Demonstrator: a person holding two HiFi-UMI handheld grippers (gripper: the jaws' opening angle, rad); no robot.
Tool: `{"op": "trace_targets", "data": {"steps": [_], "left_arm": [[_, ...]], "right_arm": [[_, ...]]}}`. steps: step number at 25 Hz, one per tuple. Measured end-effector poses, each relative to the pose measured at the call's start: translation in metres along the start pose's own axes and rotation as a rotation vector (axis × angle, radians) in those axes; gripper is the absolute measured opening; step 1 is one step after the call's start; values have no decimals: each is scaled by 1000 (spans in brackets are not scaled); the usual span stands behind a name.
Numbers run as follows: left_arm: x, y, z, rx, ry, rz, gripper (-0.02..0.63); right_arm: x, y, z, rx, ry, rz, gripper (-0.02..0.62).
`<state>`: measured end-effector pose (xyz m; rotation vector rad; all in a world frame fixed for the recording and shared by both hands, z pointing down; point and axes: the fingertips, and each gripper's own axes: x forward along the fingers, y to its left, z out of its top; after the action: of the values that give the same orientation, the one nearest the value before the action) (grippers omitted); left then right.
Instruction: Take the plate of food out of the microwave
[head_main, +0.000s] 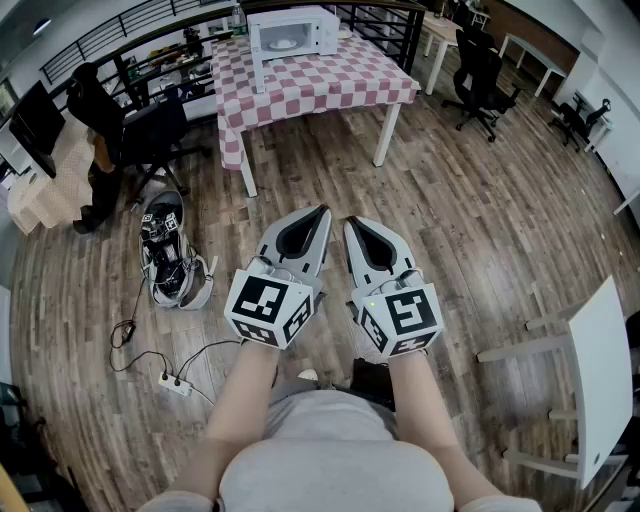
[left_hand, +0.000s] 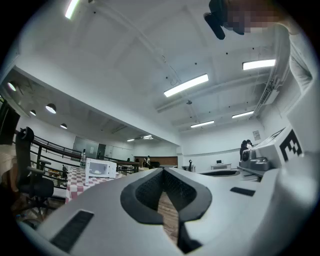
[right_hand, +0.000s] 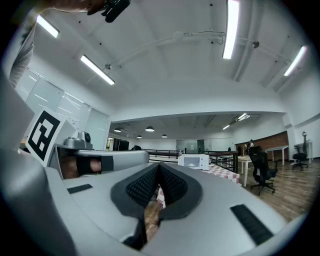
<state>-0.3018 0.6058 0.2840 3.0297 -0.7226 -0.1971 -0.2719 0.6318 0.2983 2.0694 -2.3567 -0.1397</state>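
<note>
A white microwave (head_main: 292, 33) stands at the far end of a red-and-white checkered table (head_main: 330, 85), several steps ahead of me. Its door seems swung open at its left side, and a pale plate (head_main: 283, 43) shows inside. My left gripper (head_main: 322, 210) and right gripper (head_main: 350, 222) are held side by side over the wooden floor, well short of the table. Both are shut with nothing between the jaws. The microwave (left_hand: 100, 168) is small and distant in the left gripper view. The right gripper view also shows the microwave (right_hand: 193, 161) far off.
A person (head_main: 95, 110) sits at a desk at the left. A device with cables (head_main: 170, 262) and a power strip (head_main: 175, 383) lie on the floor to my left. Black office chairs (head_main: 482, 75) stand at the back right, a white table (head_main: 600, 370) at the near right.
</note>
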Motion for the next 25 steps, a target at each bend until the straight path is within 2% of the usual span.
{"op": "trace_targets", "data": {"steps": [10,15,19,25], "left_arm": [[-30,35,6,-13,6,29,3],[-37,48,-3,-38,15,39,3],[-35,62,-8,-62,15,54,3],[-11,81,-9,-69,5,85,3]], "right_arm": [[11,30,6,1,-19,-57,25],[19,44,5,63,-57,-14,25],[33,46,-2,34,-21,-9,25],[56,26,-6,20,-5,3,25]]}}
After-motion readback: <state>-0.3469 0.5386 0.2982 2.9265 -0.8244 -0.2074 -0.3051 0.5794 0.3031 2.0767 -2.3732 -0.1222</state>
